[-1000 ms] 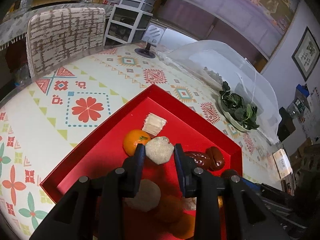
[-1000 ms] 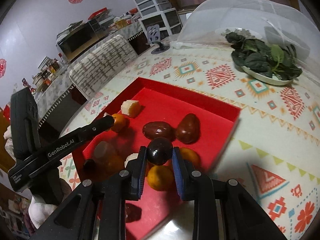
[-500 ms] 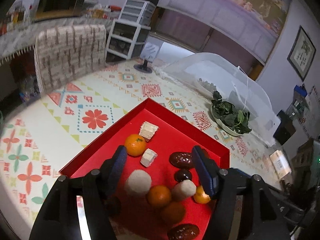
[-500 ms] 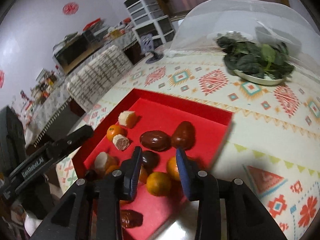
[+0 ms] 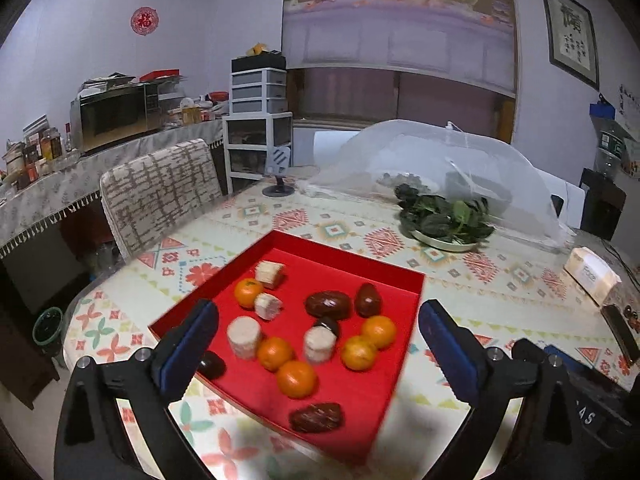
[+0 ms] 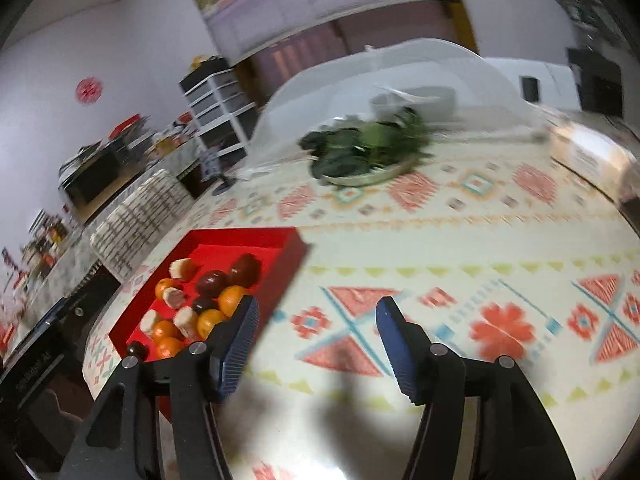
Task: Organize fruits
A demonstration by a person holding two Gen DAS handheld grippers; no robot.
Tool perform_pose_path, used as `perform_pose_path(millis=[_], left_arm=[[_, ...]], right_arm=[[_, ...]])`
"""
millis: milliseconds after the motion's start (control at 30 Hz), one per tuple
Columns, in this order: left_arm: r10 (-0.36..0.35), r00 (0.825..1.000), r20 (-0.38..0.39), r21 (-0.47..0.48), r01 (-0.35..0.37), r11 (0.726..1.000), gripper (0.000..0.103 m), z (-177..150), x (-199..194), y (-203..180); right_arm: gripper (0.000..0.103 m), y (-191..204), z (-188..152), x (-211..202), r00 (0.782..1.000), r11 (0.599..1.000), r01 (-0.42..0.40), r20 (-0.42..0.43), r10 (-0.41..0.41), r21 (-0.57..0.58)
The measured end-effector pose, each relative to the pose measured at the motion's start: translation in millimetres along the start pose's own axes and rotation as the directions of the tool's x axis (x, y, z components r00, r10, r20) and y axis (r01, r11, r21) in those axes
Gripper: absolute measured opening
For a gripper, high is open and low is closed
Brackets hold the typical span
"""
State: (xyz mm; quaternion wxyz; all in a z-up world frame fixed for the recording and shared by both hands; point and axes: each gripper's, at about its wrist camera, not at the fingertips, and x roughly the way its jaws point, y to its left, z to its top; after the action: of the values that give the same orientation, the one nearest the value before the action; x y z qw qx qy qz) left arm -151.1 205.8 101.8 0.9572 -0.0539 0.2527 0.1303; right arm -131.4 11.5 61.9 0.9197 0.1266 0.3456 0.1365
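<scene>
A red tray (image 5: 400, 396) lies on the patterned tablecloth. It holds several oranges (image 5: 296, 378), pale cut banana pieces (image 5: 244, 336), brown dates (image 5: 329, 304) and small dark fruits (image 5: 211, 364). My left gripper (image 5: 316, 320) is wide open and empty, raised above and back from the tray's near edge. My right gripper (image 6: 316, 312) is open and empty over bare tablecloth to the right of the tray (image 6: 288, 260). The fruits (image 6: 208, 282) show at its left.
A plate of dark leafy greens (image 5: 444, 220) sits beyond the tray beside a white mesh food cover (image 5: 440, 160). A small white box (image 5: 592, 276) lies at the right table edge. A padded chair (image 5: 160, 196) stands at the far left side of the table.
Both grippers opened, releasing a banana piece (left) and a dark fruit (right) into the tray. Both then pulled back and up; the right one swung right, off the tray.
</scene>
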Motion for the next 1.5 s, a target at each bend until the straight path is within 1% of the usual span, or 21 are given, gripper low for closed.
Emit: perform_pose_path(millis=[100,200,367,467,667,833,933,1100,1500], left_arm=[[0.015,1.0,0.007,0.011,-0.015,1.0,0.1,-3,-10,-11],[0.022,0.999,0.029,0.024,-0.023,0.999,0.1,-6,-24,-22],[0.019,0.998,0.066,0.049,-0.022,0.999,0.1,-11,-42,-38],[0.02,0.997,0.068,0.063,-0.025,0.998,0.101,-13,-46,-44],[0.018,0.999,0.044,0.063,-0.021,0.998,0.101,-16,-44,-47],[0.015,1.0,0.027,0.064,-0.017,0.998,0.101,-19,-39,-47],[0.011,1.0,0.009,0.06,-0.011,0.998,0.101,-20,-35,-45],[0.005,1.0,-0.02,0.047,-0.004,0.999,0.101,-23,-26,-40],[-0.007,0.999,-0.048,0.022,0.008,1.0,0.101,-25,-17,-28]], right_arm=[[0.066,-15,-9,-12,1.0,0.999,0.015,-0.002,-0.015,0.036],[0.067,-26,-14,-23,1.0,0.998,0.023,0.003,-0.023,0.051],[0.07,-38,-23,-36,1.0,0.997,0.0,0.028,-0.002,0.074],[0.071,-40,-29,-36,1.0,0.997,-0.011,0.022,0.009,0.08],[0.071,-34,-40,-33,1.0,0.998,-0.019,-0.007,0.019,0.055],[0.072,-25,-42,-33,1.0,1.0,-0.009,-0.001,0.009,0.02],[0.075,-22,-42,-32,1.0,1.0,-0.007,-0.001,0.007,0.01],[0.075,-17,-44,-26,1.0,1.0,-0.002,-0.015,0.002,-0.002],[0.075,-6,-49,-16,0.999,1.0,0.009,-0.041,-0.01,-0.029]])
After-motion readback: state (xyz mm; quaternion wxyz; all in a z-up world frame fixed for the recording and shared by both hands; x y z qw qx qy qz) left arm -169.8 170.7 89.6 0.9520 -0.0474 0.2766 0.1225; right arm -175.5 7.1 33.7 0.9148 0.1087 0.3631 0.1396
